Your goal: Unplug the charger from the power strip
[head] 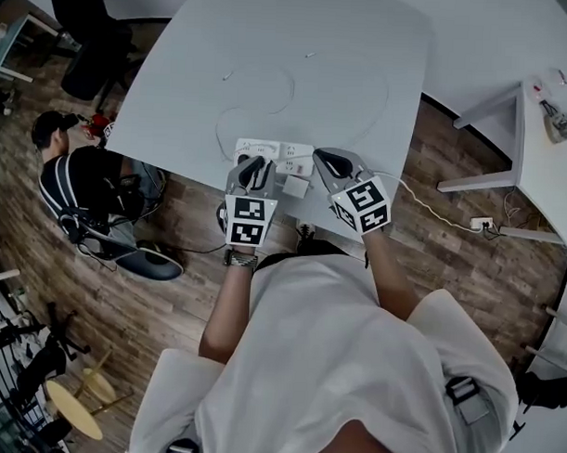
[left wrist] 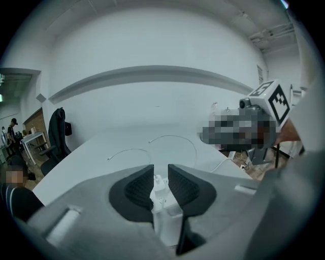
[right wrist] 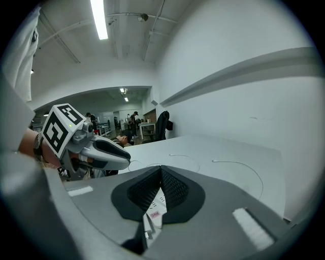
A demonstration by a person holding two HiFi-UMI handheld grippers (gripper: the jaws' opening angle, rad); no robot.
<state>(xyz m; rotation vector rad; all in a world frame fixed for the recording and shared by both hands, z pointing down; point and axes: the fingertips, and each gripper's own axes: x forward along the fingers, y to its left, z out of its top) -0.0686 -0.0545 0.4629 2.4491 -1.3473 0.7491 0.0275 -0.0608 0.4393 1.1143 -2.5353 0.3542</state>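
A white power strip [head: 272,153] lies at the near edge of the white table [head: 271,53]. A white charger block [head: 295,186] sits against its near side, between my two grippers. My left gripper [head: 255,167] hovers over the strip's left part. In the left gripper view its jaws [left wrist: 161,177] stand apart, with the white charger [left wrist: 163,203] showing in the gap; the pads are not pressing on it. My right gripper [head: 330,163] is just right of the charger. Its jaws [right wrist: 161,172] meet at the tips, with the white strip [right wrist: 154,212] seen beneath them.
Thin white cables [head: 270,90] loop across the table beyond the strip. The strip's cord [head: 433,210] runs right to a floor socket [head: 482,223]. A seated person [head: 76,181] is on the left, and a second white table [head: 550,165] on the right.
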